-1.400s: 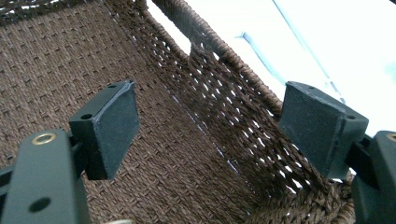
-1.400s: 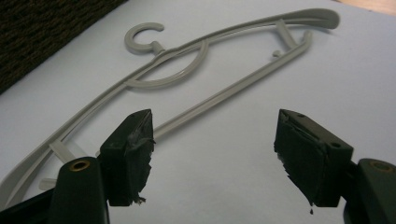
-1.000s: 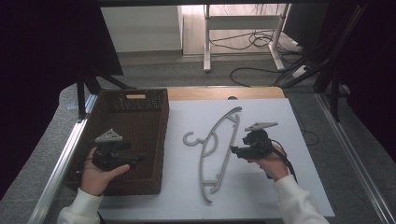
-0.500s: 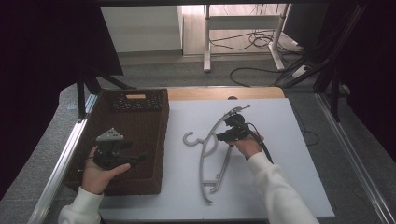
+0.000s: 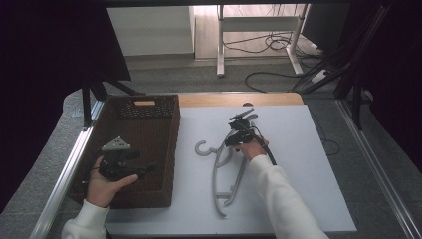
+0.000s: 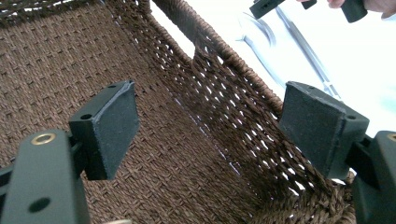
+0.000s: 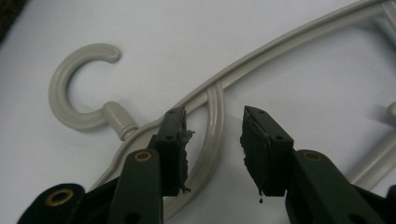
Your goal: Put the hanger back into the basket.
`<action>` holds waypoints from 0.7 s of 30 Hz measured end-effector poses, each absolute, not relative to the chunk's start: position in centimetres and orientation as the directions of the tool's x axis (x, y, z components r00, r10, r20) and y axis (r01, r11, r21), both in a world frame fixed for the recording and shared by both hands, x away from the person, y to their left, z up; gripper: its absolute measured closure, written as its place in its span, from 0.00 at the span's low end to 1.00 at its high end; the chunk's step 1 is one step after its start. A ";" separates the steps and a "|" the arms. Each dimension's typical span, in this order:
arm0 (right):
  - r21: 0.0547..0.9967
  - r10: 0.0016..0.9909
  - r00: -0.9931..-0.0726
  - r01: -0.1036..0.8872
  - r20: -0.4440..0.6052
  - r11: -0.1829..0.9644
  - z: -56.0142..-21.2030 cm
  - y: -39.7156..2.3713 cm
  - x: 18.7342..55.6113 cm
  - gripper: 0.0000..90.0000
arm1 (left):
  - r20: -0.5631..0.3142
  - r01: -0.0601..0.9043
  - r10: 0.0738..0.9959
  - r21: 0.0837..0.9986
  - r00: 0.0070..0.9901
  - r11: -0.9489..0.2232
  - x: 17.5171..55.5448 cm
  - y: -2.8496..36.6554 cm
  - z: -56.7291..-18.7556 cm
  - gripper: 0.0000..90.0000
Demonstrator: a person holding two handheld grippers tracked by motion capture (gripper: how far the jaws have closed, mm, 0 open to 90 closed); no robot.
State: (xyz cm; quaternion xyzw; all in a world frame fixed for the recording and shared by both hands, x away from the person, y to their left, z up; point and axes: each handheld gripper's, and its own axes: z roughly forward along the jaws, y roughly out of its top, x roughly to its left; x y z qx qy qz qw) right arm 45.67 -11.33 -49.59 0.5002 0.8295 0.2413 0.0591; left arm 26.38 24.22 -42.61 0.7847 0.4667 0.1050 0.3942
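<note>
A grey plastic hanger (image 5: 215, 184) lies on the white table cover, its hook toward the basket. My right gripper (image 5: 238, 133) is low over the hanger's upper part, near the neck. In the right gripper view a curved inner bar of the hanger (image 7: 299, 43) runs between the jaws of the right gripper (image 7: 215, 116). The jaws have just been closing, and a gap still shows on each side of the bar. My left gripper (image 5: 130, 164) hovers open inside the brown woven basket (image 5: 144, 134), with nothing between its pads (image 6: 114, 126).
The white cover (image 5: 303, 169) stretches to the right of the hanger. A wooden table edge (image 5: 234, 99) runs behind it and metal rails (image 5: 62, 177) line the sides. The basket wall (image 6: 219, 70) stands between my left gripper and the hanger (image 6: 299, 46).
My right gripper has moved left from beside the hanger onto it and come lower, and its jaws have narrowed. The left gripper has stayed in the basket.
</note>
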 end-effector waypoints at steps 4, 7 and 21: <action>0.444 0.859 -0.498 0.801 0.124 0.401 -49.8 -10.8 45.8 0.72 | -0.203 0.649 0.815 0.717 0.543 -0.254 26.4 24.2 -42.6 0.22; 0.432 0.857 -0.506 0.797 0.095 0.422 -50.0 -10.5 45.7 0.74 | -0.202 0.649 0.815 0.716 0.543 -0.255 26.4 24.2 -42.7 0.22; 0.409 0.870 -0.485 0.814 0.088 0.412 -50.3 -10.3 45.8 0.86 | -0.206 0.651 0.814 0.716 0.543 -0.253 26.4 24.1 -42.7 0.22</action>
